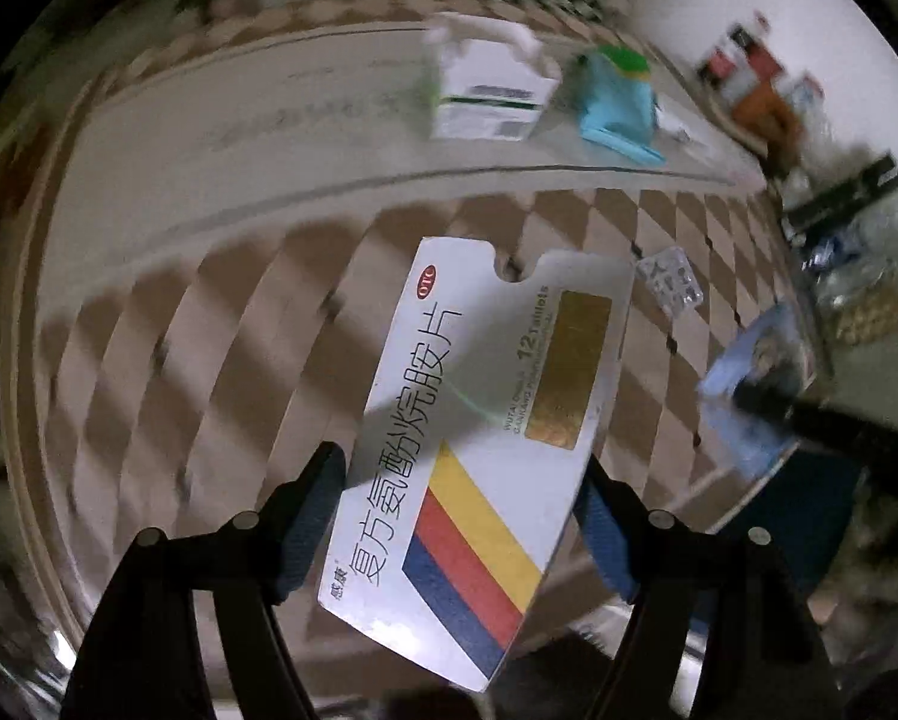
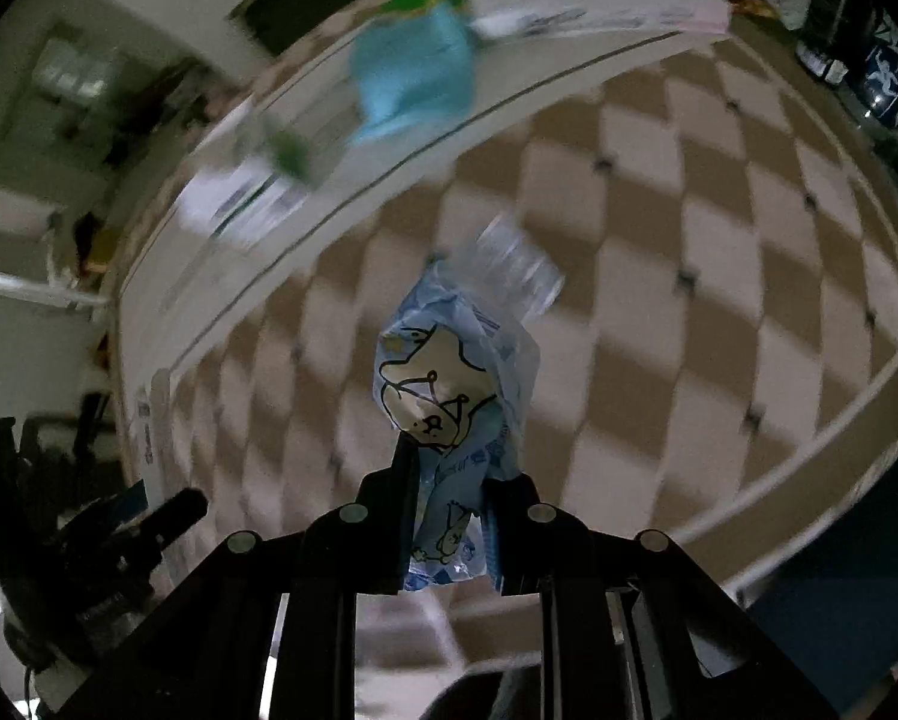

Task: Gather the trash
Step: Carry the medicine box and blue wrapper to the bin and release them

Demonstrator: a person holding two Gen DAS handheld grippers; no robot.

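Note:
My left gripper (image 1: 460, 480) is shut on a flattened white medicine box (image 1: 478, 438) with yellow, red and blue stripes, held above the checkered tablecloth (image 1: 221, 324). My right gripper (image 2: 449, 480) is shut on a crumpled light-blue wrapper (image 2: 449, 384) with a cartoon drawing; it also shows in the left wrist view (image 1: 754, 384). An empty silver blister pack (image 1: 670, 279) lies on the cloth, and shows blurred just beyond the wrapper in the right wrist view (image 2: 520, 267).
On a long white strip (image 1: 305, 138) stand a white and green carton (image 1: 487, 90) and a blue and green packet (image 1: 616, 102). Bottles and boxes (image 1: 760, 84) crowd the far right. A dark can (image 2: 886, 84) stands at the right edge.

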